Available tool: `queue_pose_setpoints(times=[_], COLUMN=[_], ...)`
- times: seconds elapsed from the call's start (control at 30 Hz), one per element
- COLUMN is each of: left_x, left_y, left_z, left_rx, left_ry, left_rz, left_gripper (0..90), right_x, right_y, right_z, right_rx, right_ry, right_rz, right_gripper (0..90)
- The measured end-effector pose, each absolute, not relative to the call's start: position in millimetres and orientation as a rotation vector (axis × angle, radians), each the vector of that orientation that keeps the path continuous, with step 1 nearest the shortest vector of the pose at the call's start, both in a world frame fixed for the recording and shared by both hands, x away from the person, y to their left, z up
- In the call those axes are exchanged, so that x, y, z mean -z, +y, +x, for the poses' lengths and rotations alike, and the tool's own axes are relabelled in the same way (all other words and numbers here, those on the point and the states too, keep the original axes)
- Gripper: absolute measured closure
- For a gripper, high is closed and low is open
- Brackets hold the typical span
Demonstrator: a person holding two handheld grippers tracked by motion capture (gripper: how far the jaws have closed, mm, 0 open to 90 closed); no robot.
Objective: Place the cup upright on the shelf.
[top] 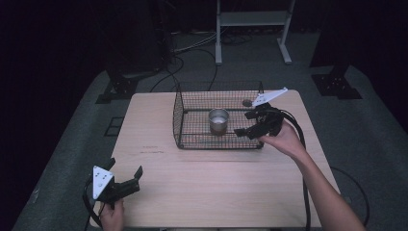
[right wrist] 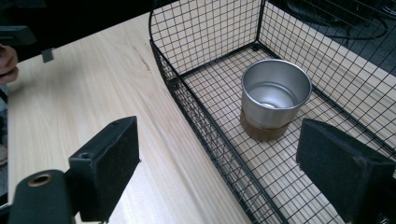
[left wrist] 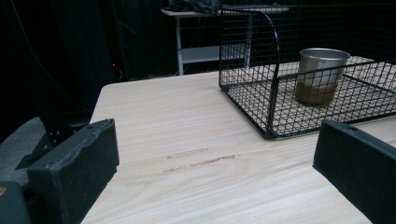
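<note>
High view: shiny steel cup with a brown cork-like base (top: 219,121) stands upright inside the black wire mesh basket (top: 192,144), about mid-floor. The right gripper (top: 245,123) hovers at the basket's right end, jaws spread, nothing between them, apart from the cup. The left gripper (top: 127,176) sits well off from the basket near the front-left of the pale wooden table (top: 216,192), released too, idle.

Left gripper view: basket wall (left wrist: 247,84) ahead and to the right, cup (left wrist: 321,74) behind the mesh, upright. Both jaws apart over bare table (left wrist: 187,140) (holding nothing).

Right gripper view: cup (right wrist: 275,95) just ahead, inside the basket, whose low front rim (right wrist: 205,126) runs between the two jaws, so one jaw is outside the basket and one over its floor. Cup looks empty.

Judgement: step in hand looks like reaching for the cup. To do it well, shift the right gripper fully over the basket, clear the rim, centre the open jaws around the steel wall above the brown base, keep level, close gently (smooth metal may slip). Left gripper could steady the basket.
</note>
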State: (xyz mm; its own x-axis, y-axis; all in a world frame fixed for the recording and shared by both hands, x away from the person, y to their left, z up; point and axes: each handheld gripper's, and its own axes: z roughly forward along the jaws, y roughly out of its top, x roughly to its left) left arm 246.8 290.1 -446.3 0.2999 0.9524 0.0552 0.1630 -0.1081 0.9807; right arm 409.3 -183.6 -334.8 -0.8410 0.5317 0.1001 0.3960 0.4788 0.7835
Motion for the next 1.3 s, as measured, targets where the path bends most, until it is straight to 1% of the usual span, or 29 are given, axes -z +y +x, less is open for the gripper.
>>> queue_pose_setpoints(times=[0.23, 0.63, 0.97, 1.3], left_x=[446, 446, 446, 446], left_y=[291, 290, 290, 290], left_z=[247, 247, 247, 247], left_rx=[-0.952, -0.952, -0.951, -0.951], left_ry=[1.069, 1.07, 1.071, 1.074], left_rz=[1.524, 1.521, 1.52, 1.523], left_gripper=[0.0, 0.0, 0.0, 0.0], right_x=[337, 350, 369, 383], right_y=[-195, -217, -230, -237], right_z=[397, 376, 359, 350], right_rx=[-1.308, -1.326, -1.343, -1.352], right_ry=[2.553, 2.533, 2.523, 2.516], right_rz=[0.811, 0.845, 0.872, 0.9], right_gripper=[12.6, 12.8, 12.8, 12.8])
